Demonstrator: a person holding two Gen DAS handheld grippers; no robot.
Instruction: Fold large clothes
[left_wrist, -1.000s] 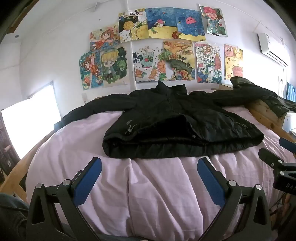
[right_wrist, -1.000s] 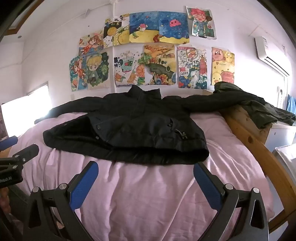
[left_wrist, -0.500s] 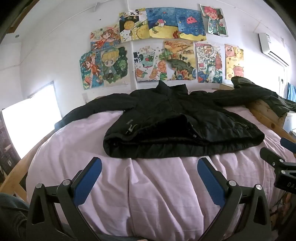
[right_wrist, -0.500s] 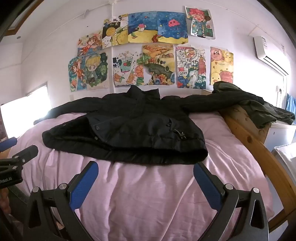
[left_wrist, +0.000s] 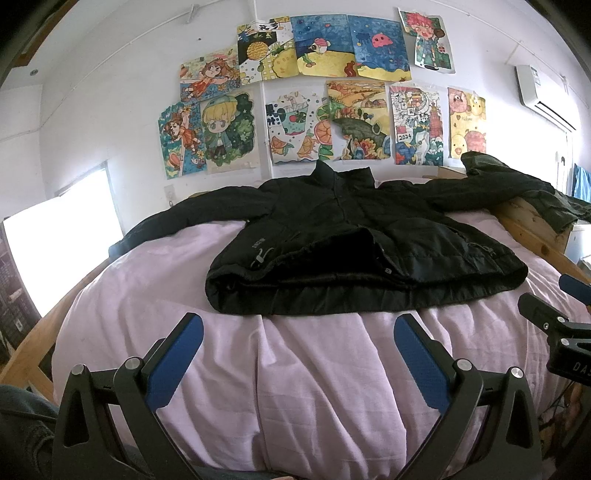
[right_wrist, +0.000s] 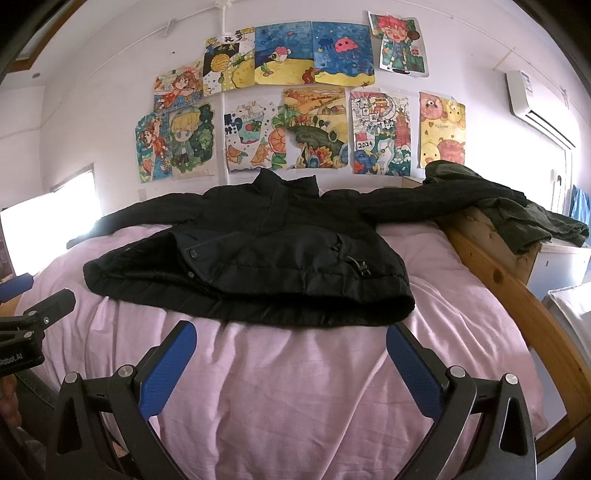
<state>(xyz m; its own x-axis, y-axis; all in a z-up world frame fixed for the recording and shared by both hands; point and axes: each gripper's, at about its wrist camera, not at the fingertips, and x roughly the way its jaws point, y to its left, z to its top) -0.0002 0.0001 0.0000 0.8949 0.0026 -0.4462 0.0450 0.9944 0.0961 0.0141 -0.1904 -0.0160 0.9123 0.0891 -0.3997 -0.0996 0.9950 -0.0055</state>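
Nearest in each wrist view, both tools hang over the foot end of the bed with nothing held: left gripper (left_wrist: 298, 354) jaws spread wide, blue pads (left_wrist: 174, 363) facing each other over bare sheet; right gripper (right_wrist: 291, 356) jaws likewise spread wide, blue pads (right_wrist: 413, 373) empty. Each gripper shows at the edge of the other's view, right one at the right margin of the left view, left one at the left margin of the right view, well apart from each other. A bit of a hand (right_wrist: 9, 402) shows at the left edge of the right view. Below them, wrinkled pale pink bedsheet (left_wrist: 314, 398) covers the mattress. Just beyond the pads lies the black padded zip jacket (left_wrist: 354, 258), front up, hem toward the grippers, collar toward the wall, body roughly centred on the bed; lower front flap partly turned open near the hem, a snap button visible. Both sleeves spread outward, left sleeve to the bed's left edge, right sleeve reaching onto the light wooden bed frame (right_wrist: 491, 273) at right. A dark green crumpled garment (right_wrist: 517, 218) sits on that frame's far corner, touching the sleeve end. Far wall: colourful children's drawings (left_wrist: 332, 96) taped in two rows, white air conditioner unit (right_wrist: 535, 103) upper right, bright window (left_wrist: 55, 251) at left.
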